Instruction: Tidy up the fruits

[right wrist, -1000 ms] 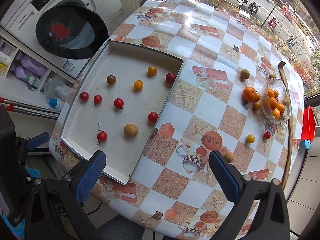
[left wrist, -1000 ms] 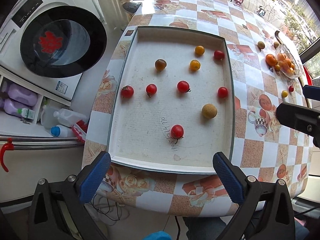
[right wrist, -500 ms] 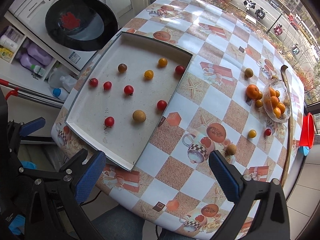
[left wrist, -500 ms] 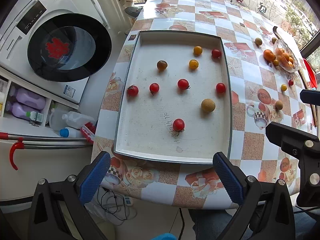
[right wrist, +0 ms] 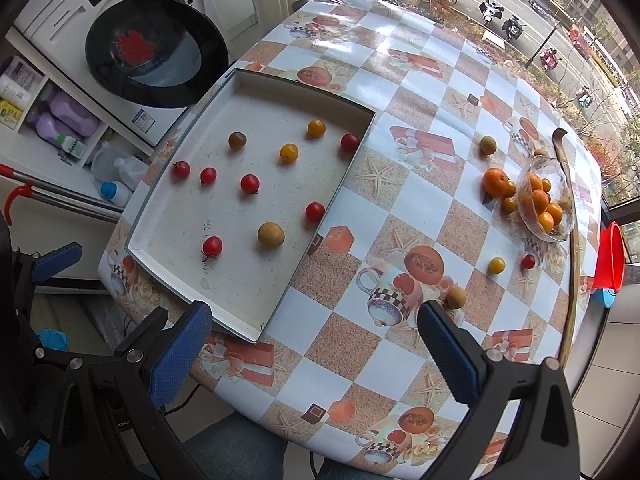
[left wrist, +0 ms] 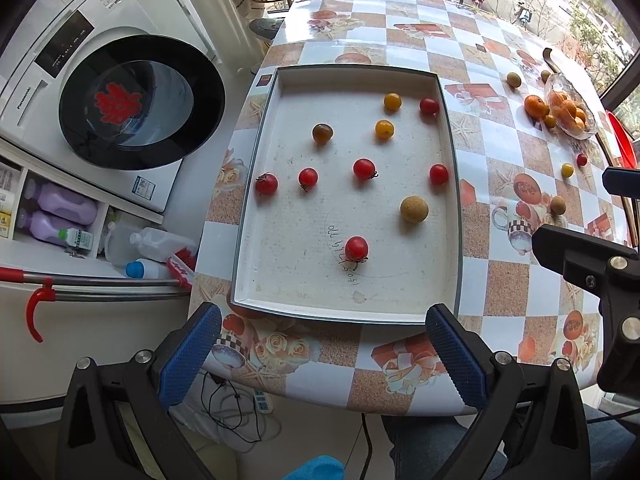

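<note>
A white tray (left wrist: 280, 288) (right wrist: 256, 80) on the checked table holds several red cherry tomatoes, two yellow ones, a dark one and a tan longan (left wrist: 414, 209) (right wrist: 271, 234). The nearest red tomato (left wrist: 356, 248) (right wrist: 212, 246) lies in the tray's front part. Loose fruit lies on the table: a tangerine (right wrist: 495, 182), a yellow tomato (right wrist: 497, 265), a small red one (right wrist: 528, 261) and a longan (right wrist: 456, 297). My left gripper (left wrist: 320, 356) is open and empty, held back above the table's near edge. My right gripper (right wrist: 316, 348) is open and empty, above the table's front.
A glass bowl (right wrist: 560, 232) of tangerines stands at the far right by a red cup (right wrist: 610, 256). A washing machine (left wrist: 120, 92) with its door open and shelves of bottles (left wrist: 60, 208) stand left of the table. A wooden stick (right wrist: 572, 280) lies along the right edge.
Both grippers have drawn back and up from the table, so the tray and fruit look smaller and farther. The fruit has not moved.
</note>
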Demonstrator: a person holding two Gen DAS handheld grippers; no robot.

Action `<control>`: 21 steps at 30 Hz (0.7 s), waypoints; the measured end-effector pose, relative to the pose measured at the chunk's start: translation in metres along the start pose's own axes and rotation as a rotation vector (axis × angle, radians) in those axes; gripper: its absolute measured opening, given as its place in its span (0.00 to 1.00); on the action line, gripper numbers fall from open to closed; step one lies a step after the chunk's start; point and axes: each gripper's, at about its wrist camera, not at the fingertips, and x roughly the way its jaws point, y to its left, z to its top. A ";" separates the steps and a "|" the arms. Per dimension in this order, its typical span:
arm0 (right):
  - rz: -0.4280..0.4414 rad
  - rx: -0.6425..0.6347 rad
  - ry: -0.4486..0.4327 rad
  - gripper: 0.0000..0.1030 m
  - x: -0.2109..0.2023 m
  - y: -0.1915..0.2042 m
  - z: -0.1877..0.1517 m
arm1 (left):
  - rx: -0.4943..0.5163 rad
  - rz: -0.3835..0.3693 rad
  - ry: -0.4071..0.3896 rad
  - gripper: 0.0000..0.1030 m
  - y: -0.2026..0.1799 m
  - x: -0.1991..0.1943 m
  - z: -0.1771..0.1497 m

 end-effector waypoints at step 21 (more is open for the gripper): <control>-0.003 0.014 -0.013 1.00 -0.004 -0.003 0.000 | 0.027 0.000 -0.009 1.00 -0.006 -0.002 0.000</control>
